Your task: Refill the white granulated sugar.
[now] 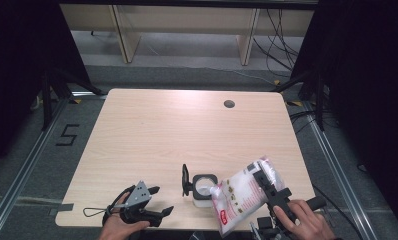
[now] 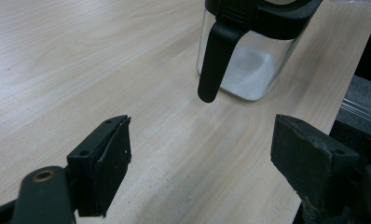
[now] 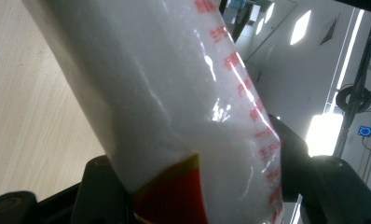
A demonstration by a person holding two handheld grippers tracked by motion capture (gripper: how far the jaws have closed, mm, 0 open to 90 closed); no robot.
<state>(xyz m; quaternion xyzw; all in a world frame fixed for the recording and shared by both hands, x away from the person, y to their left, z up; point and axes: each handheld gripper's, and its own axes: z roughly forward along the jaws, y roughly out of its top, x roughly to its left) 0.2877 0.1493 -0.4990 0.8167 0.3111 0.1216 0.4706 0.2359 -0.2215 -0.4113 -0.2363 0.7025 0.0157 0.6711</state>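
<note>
**Right gripper tips bag over open jar, left gripper idle**

High view: right gripper [image 1: 268,184] sits at the near right edge of the table [image 1: 187,125], held in the person's right hand [image 1: 303,220]. Its jaws are clamped across a white plastic bag [image 1: 244,195] with red print. The bag is tilted, its lower corner pointing away from the jaws toward the jar [image 1: 204,189] and sitting at the jar's rim; can't tell if it touches. The jar stands upright, its black lid [image 1: 185,179] flipped open on the side away from the bag. Left gripper [image 1: 157,201] is at the near left edge in the left hand [image 1: 118,225], jaws spread with nothing between them, pointing toward the jar and well short of it.

Left gripper view: both black jaws rise from the bottom, wide apart, bare tabletop [image 2: 104,70] between them. Jar [image 2: 256,56] stands ahead of the jaws, nearer the right-hand one, not touching either. Clear wall, black collar, white grains in the bottom. A black handle-like part [image 2: 216,60] hangs down its side facing the jaws.

Right gripper view: bag [image 3: 174,116] runs straight up out of the jaws, pinched between both pads, about half open around its bulk. White contents, red lettering down one edge, a red-and-yellow patch right at the jaws. Tabletop [image 3: 30,116] lies left of the jaws.
</note>
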